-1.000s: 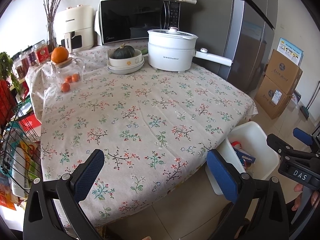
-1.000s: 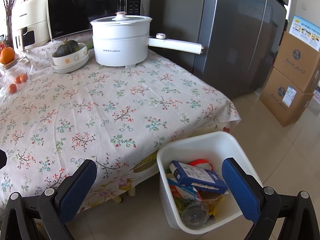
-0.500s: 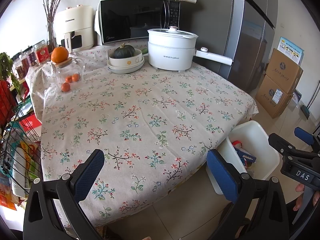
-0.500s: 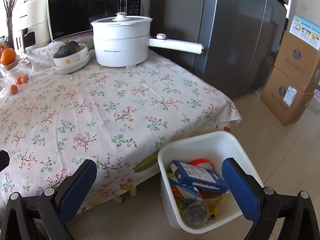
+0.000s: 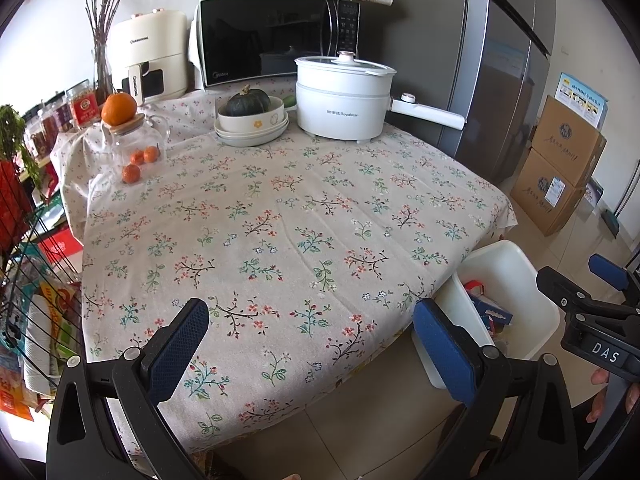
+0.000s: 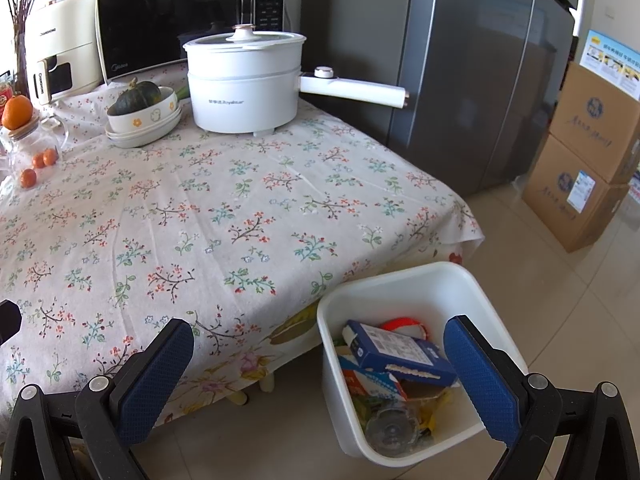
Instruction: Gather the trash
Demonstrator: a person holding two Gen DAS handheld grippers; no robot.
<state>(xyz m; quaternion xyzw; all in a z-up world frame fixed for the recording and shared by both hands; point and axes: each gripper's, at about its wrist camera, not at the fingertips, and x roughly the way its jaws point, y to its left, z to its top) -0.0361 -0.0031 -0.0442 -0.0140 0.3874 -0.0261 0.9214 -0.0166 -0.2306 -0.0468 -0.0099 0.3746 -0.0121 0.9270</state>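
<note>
Moved: nothing much, both claws hold position.
L claw: jaws apart, empty.
R claw: same.
Bin: trash inside.
Counter: no trash, prob done.

White bin on floor beside table, full of trash.

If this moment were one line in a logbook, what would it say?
left gripper: open, empty | right gripper: open, empty | bin: holds trash, beside table | no trash seen on table

Floral-clothed table on beige tile floor. Grey refrigerator behind; stacked cardboard boxes beside it. White wall, daylight.
</note>
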